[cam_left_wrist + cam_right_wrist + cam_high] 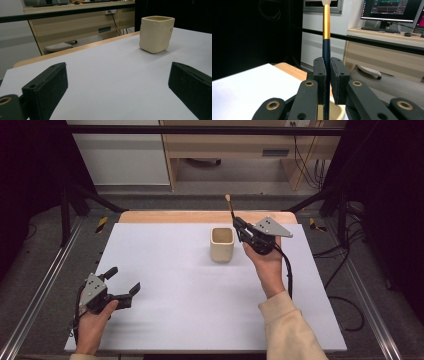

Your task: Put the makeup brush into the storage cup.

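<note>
The right gripper (239, 225) has its two black jaws pressed together on a slim brush with a dark blue handle, gold ferrule and pale tip (326, 45). The grip sits on the blue part of the handle, below the gold band. From the high view the brush stands nearly upright, its pale tip (228, 197) uppermost, just beside and slightly above the cream ceramic cup with rounded square walls (222, 244). The right gripper view shows the handle's lower end running down toward the cup's rim (337, 110), so the brush looks held for lowering handle-first into the cup, bristles kept up and clear.

The cup is thick-walled and matte, its sides slightly uneven like hand-formed pottery (156, 33). It stands upright toward the far middle of the white, smooth table sheet (190, 290), under which a light wooden tabletop edge (200, 216) shows at the back.

The left gripper (122, 285) rests low at the near left of the sheet, well apart from the cup, its padded jaws spread wide with nothing between them. It appears to be simply waiting.
</note>
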### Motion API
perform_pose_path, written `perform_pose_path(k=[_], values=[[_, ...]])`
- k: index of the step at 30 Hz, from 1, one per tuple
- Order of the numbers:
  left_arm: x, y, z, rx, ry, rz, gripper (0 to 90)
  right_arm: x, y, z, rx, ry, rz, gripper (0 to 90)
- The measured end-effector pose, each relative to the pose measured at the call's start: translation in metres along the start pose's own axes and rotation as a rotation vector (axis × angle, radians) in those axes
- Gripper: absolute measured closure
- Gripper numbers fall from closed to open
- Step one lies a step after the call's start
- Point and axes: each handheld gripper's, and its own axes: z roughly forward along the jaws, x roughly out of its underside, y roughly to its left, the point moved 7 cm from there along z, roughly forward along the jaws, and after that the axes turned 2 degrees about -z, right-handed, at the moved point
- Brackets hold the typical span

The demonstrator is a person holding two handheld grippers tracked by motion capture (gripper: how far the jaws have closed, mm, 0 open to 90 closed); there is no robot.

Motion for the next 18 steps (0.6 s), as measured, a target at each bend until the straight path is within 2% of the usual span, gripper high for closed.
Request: perform_pose_path(k=[1, 3, 5, 9, 18], values=[[0.000, 0.000, 0.000, 0.000, -0.001, 0.002, 1.8, -0.001, 0.000, 0.002, 0.000, -0.003, 0.011, 83.5], [-0.001, -0.001, 0.000, 0.002, -0.002, 0.005, 1.8, -0.003, 0.000, 0.006, 0.009, 0.004, -0.024, 83.5], [-0.001, -0.001, 0.000, 0.004, -0.004, 0.005, 1.8, -0.006, 0.001, 0.009, -0.004, -0.011, -0.004, 83.5], [-0.001, -0.001, 0.000, 0.003, -0.004, 0.007, 1.8, -0.011, 0.001, 0.011, -0.008, -0.031, -0.027, 83.5], [-0.003, -0.001, -0.002, 0.000, -0.010, 0.009, 1.8, -0.013, -0.001, 0.018, -0.016, -0.064, 0.016, 83.5]])
